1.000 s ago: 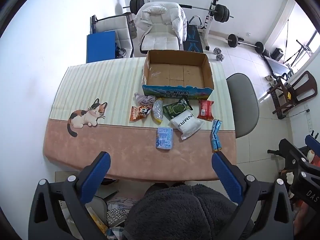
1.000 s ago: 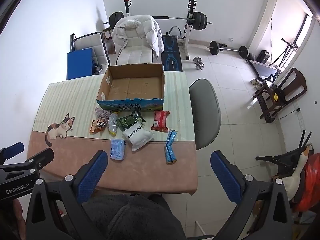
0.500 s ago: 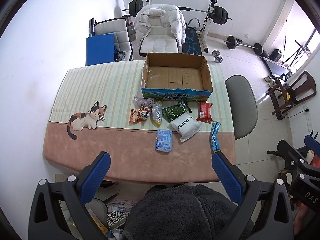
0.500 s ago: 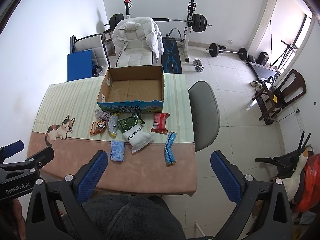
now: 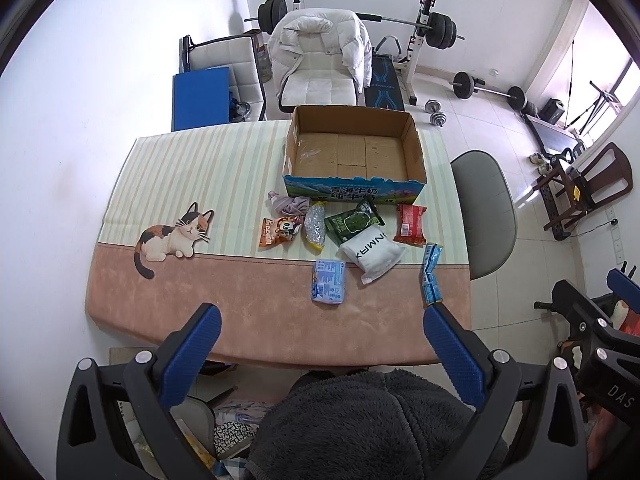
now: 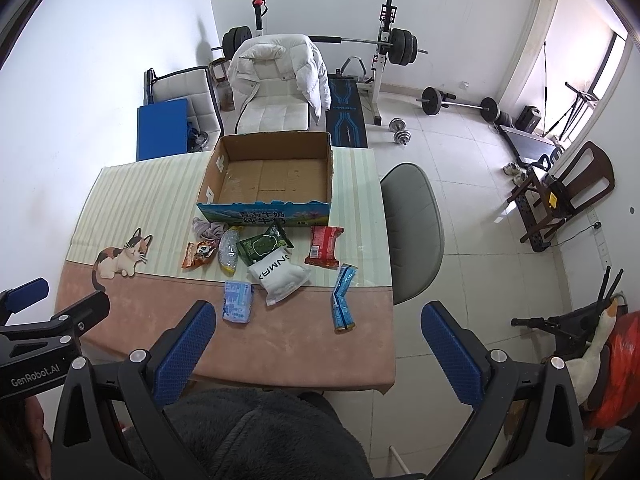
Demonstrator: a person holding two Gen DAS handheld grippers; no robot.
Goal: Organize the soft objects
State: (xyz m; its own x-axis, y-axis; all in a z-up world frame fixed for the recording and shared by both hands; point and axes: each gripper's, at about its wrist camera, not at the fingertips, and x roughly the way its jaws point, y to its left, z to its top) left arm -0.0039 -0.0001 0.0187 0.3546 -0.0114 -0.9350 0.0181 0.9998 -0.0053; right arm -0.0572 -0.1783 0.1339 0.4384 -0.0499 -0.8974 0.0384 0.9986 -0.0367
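Left tool (image 5: pixel 320 344) agape, empty | right tool (image 6: pixel 318 340) agape, empty | table (image 5: pixel 168 308) smaller than before; packets unmoved.

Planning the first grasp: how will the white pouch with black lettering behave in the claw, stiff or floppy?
Likely floppy: the white pouch looks puffy and pillow-like, so it should squash under the claw. Probably light for its size. Its glossy film may be slippery, and its flat seam edge could fold if pinched there.

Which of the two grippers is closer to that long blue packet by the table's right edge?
Right, though only slightly. The right gripper hovers almost above the long blue packet; the left gripper hangs further left. Both are high above it.
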